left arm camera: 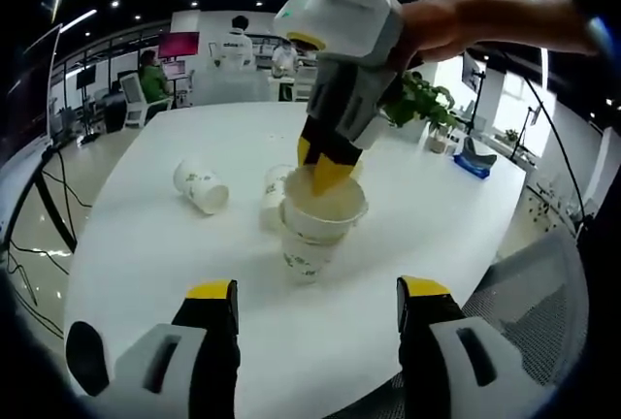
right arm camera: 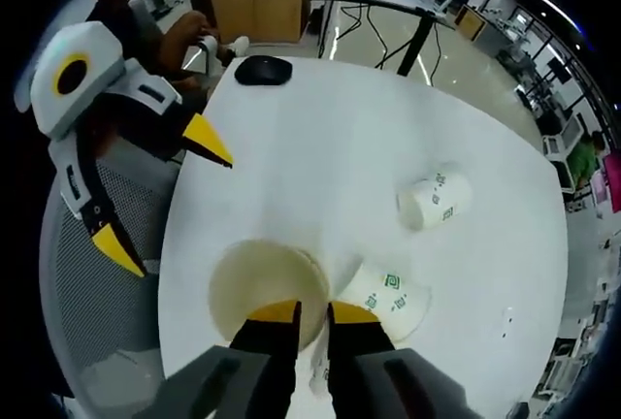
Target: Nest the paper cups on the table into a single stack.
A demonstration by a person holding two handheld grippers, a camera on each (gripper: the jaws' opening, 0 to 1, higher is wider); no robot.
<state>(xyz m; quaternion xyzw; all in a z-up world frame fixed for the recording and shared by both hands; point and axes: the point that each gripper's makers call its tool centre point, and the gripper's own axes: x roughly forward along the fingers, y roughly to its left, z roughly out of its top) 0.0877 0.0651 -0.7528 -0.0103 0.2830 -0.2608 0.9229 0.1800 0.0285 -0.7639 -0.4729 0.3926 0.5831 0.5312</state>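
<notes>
Pinching cup rim (right arm camera: pixel 312 295) between right jaws

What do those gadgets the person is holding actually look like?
Each hand-held gripper has a pale grey and white plastic body, black jaws and bright yellow fingertip pads. The right hand-held gripper has a rounded white head with a yellow ring marking; the left hand-held gripper shows the same yellow ring. No cables or sleeve are visible.

Paper cups: upright stack (left arm camera: pixel 312 228), two lying loose (left arm camera: pixel 201 186) (left arm camera: pixel 275 189). Tongs: two (left arm camera: pixel 318 293) (right arm camera: pixel 310 312).
</notes>
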